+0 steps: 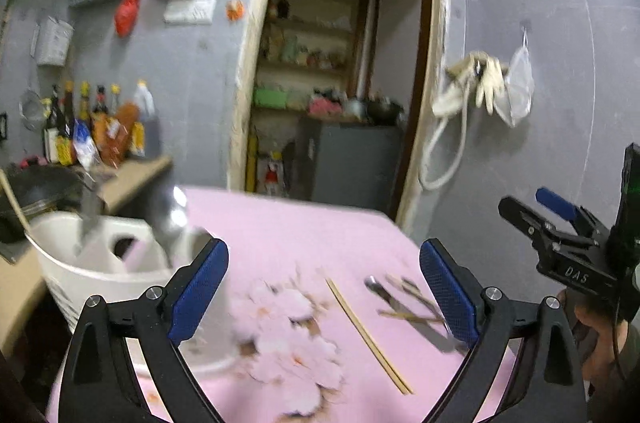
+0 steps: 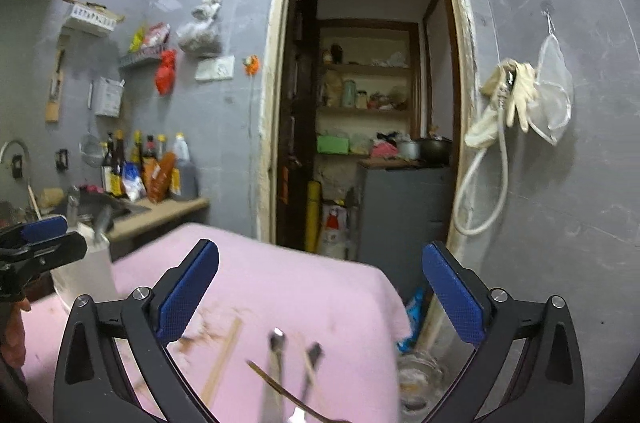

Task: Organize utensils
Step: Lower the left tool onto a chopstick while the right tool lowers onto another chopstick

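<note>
Utensils (image 1: pixel 404 299) lie on pink cloth (image 1: pixel 288 235); both grippers (image 1: pixel 324 287) (image 2: pixel 320 295) gape empty.

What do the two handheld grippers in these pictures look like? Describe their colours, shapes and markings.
Both match: the left gripper and right gripper have black, angular frames with silver bolts and flat fingers faced with textured blue pads. The right gripper's body carries white letters "DAS".

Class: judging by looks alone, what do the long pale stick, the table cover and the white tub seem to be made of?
Stick: probably bare bamboo or wood, being pale tan and matt.
Table cover: likely soft fabric, pink with a flower print and draped edge.
Tub: looks like plastic, smooth and glossy white.
</note>
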Available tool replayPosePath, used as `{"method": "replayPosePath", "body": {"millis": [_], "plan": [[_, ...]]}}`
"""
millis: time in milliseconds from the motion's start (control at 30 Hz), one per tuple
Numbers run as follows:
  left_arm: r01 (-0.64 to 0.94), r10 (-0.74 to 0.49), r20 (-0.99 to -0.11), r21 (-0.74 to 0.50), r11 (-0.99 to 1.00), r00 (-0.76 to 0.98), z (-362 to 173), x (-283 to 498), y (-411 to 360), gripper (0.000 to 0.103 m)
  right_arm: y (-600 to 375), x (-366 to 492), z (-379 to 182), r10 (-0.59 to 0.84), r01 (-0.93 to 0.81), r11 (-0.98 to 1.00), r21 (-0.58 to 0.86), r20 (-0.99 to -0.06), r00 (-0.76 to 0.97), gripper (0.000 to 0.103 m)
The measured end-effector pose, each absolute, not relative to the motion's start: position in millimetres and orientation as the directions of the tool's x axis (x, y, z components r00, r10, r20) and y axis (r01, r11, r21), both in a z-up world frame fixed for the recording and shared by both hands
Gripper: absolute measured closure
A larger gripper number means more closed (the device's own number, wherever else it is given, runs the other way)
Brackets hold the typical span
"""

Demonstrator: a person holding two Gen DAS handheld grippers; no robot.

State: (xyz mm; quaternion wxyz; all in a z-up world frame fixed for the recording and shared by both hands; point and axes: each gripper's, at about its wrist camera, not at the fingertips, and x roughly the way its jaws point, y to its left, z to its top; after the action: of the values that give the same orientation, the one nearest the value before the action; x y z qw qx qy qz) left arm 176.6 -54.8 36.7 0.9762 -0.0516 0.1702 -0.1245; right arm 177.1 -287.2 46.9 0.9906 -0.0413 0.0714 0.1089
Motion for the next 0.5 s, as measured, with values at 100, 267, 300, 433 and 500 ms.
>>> {"method": "replayPosePath", "body": {"millis": [100,267,300,433,500], "plan": [[0.236,-0.276,-0.408,-0.147,0.961,0.87,22.3,192.4,-69.6,0.009,-299.9,188.7,34.4,0.21,-0.229,0.971,-0.067,-0.218,0.953,0.0],[0.237,-0.289,-0.515,-0.166,0.957,0.807,2.1,216.1,-80.2,0.01,-310.5,213.5,12.2,0.226,-0.256,0.966,-0.039,-0.354,0.908,0.007],[0.234,-0.292,-0.531,-0.174,0.956,0.796,-1.5,220.7,-80.5,0.01,-310.4,218.8,7.9,0.233,-0.265,0.964,-0.035,-0.38,0.895,0.013],[0.239,-0.31,-0.586,-0.197,0.951,0.749,-13.9,235.5,-83.0,0.024,-307.3,240.8,-7.0,0.257,-0.305,0.952,-0.022,-0.484,0.837,0.033],[0.245,-0.317,-0.617,-0.202,0.948,0.72,-20.1,244.5,-86.5,0.037,-303.1,253.6,-15.7,0.274,-0.339,0.941,-0.02,-0.543,0.794,0.04]]}}
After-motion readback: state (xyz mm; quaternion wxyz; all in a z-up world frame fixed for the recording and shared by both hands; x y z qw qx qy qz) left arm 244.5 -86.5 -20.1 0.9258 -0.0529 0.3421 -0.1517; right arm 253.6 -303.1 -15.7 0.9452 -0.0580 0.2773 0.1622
